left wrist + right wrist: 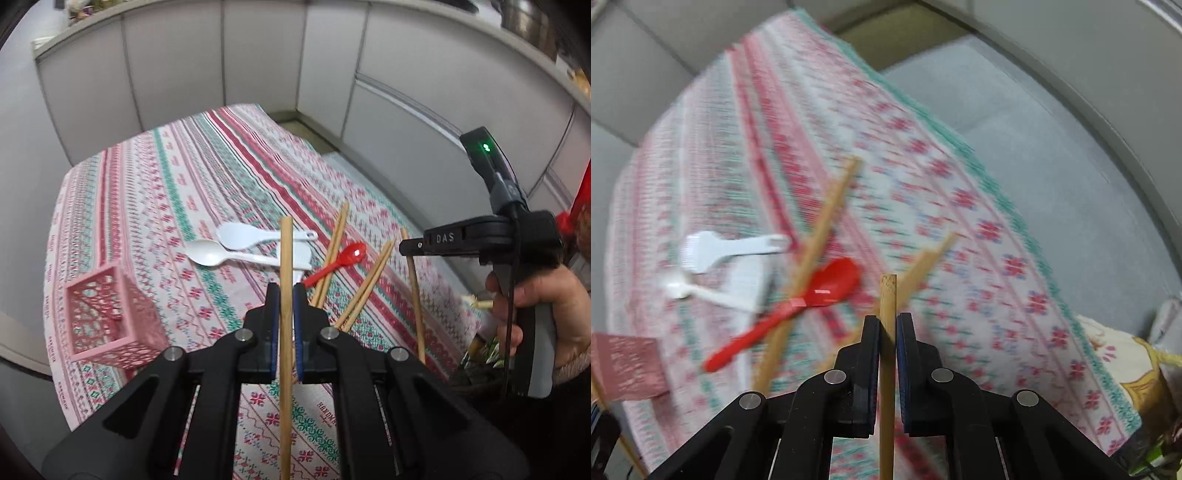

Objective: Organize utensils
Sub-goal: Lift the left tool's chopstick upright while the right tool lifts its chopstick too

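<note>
Two chopsticks gripped, one per gripper
Left gripper [285, 291] is clamped on a chopstick [285, 258], right gripper [887, 325] on another chopstick [888, 295]; either could get knocked missing the pink basket [107, 317].

Pink lattice basket [107, 314], red spoon [338, 262], white spoons [221, 253], red-green patterned tablecloth [155, 192], tan chopsticks [332, 254]

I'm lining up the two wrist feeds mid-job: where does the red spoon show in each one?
Left wrist view: red spoon lies just right of centre on the tablecloth, bowl pointing up-right, beside loose chopsticks.
Right wrist view: red spoon lies left of centre, bowl up-right, handle running down-left, crossing a chopstick.
Shared landmark: the white spoon lies left of the red one in both views.
</note>
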Motion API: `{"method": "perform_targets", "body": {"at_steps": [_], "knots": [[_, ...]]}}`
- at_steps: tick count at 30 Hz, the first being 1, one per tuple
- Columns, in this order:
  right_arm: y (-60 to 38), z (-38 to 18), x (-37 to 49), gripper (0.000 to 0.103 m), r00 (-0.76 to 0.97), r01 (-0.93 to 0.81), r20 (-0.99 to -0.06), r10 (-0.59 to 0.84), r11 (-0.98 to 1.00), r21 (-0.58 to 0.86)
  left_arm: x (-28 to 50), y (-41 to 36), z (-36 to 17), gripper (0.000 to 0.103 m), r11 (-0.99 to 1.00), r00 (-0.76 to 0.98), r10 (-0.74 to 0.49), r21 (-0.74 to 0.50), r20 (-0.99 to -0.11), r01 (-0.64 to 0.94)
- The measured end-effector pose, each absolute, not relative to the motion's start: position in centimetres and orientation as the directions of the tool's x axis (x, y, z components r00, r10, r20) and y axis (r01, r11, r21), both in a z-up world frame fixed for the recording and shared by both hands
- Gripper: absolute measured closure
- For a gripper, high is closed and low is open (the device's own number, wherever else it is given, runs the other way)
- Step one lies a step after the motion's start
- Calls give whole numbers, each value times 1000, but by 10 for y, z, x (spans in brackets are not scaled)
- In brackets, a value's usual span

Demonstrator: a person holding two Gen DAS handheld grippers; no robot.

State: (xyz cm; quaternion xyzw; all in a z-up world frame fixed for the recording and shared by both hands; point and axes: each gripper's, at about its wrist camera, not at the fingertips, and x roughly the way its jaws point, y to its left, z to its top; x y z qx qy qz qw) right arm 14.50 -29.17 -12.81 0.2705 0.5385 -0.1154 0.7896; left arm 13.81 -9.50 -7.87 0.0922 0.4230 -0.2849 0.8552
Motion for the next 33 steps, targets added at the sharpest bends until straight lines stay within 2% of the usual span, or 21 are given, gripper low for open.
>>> {"method": "perform_targets", "body": {"at_steps": [7,16,19,26,33], "knots": [[-249,-70,135,96,540,354,-837,90,877,323,134,-58,-36,95,847,573,-451,-125,-684,517],[-199,-8,131,96,737,183,-669,96,925,334,135,0,9,95,898,766,-430,-139,-478,417],[-182,6,138,96,777,120,-616,129,931,346,146,18,13,95,916,804,-394,-119,-445,383],[-152,31,155,95,860,19,-478,180,924,382,172,49,0,95,930,847,-365,-187,-386,316],[-128,53,163,95,941,-35,-295,166,915,402,176,50,5,95,929,905,-359,-173,-226,326]]}}
